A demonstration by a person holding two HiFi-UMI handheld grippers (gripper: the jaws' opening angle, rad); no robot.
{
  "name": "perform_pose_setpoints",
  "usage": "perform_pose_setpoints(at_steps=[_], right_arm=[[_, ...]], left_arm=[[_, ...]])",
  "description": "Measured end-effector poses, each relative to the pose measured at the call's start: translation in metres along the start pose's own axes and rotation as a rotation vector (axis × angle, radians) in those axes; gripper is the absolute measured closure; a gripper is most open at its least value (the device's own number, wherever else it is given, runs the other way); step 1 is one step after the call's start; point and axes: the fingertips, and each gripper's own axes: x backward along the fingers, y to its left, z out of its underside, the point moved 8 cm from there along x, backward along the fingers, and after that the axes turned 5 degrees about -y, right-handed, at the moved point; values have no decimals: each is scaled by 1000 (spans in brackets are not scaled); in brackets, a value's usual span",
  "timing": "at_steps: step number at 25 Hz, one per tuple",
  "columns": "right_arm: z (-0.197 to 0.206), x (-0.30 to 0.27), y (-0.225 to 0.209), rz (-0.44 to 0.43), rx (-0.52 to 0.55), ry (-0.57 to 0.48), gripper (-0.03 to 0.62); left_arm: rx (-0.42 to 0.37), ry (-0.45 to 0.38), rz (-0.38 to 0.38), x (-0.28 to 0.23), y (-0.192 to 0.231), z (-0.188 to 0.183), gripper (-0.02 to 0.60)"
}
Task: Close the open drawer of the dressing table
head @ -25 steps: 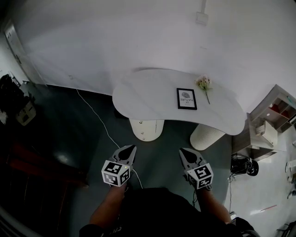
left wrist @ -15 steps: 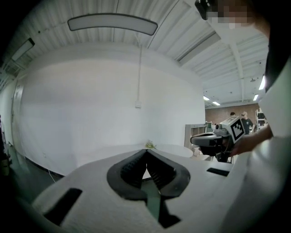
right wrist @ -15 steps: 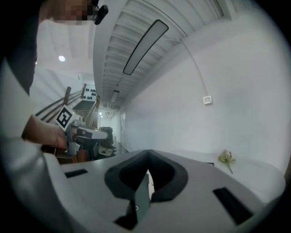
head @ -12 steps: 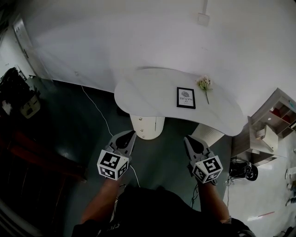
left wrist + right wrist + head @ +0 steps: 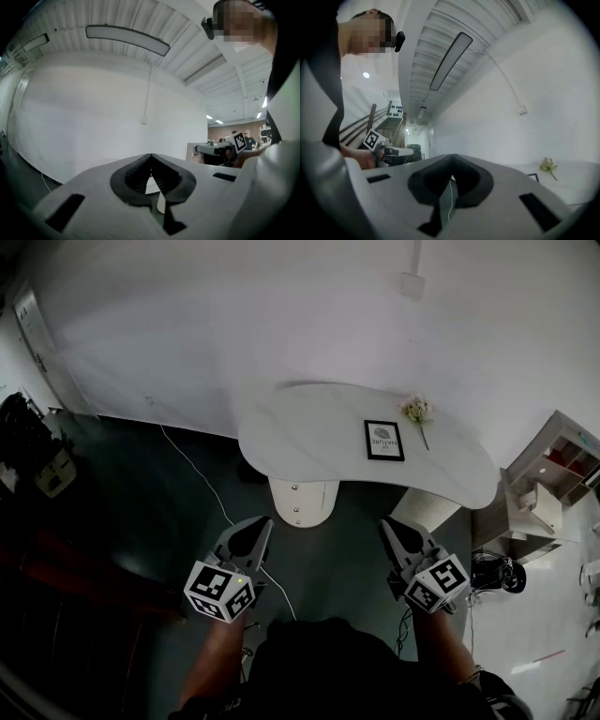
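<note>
Head view: a white, kidney-shaped dressing table (image 5: pixel 309 432) stood against the far wall, its long axis running left to right. A framed picture (image 5: pixel 384 440) lay on the top with a flower sprig (image 5: pixel 415 412) just beside it on the right. Under the top's left half, a rounded drawer pedestal (image 5: pixel 302 502) faced the person; the drawer front was too small to show how far it stood out, and nothing of its inside was visible. A ribbed pedestal (image 5: pixel 419 515) stood under the right half. The left gripper (image 5: pixel 259 527) and right gripper (image 5: pixel 391 527) were held low, near the person, both well apart from the table. The drawer pedestal lay ahead and between them, nearer the left gripper and slightly to its right. An open shelf unit (image 5: pixel 555 486) at the far right held small items in its compartments.

Left gripper view: the left gripper (image 5: pixel 151 156) was clenched, jaws meeting at the tips with nothing between, pointing at the white wall.

Right gripper view: the right gripper (image 5: pixel 452 156) was likewise clenched and empty; the flower sprig (image 5: pixel 547 164) showed ahead to its right.
</note>
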Motion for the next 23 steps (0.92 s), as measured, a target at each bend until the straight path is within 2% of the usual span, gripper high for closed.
perform_pose_setpoints(at_steps=[4, 9, 17, 23], right_arm=[[9, -26, 25, -18, 6, 23, 591], [21, -44, 46, -55, 1, 56, 591], [20, -53, 57, -53, 4, 67, 591], [23, -61, 69, -72, 9, 69, 591]], left_arm=[[5, 5, 6, 8, 22, 0, 574], [-4, -44, -5, 15, 42, 1, 574], [-115, -94, -26, 32, 48, -2, 577], [-64, -72, -29, 40, 56, 4, 577]])
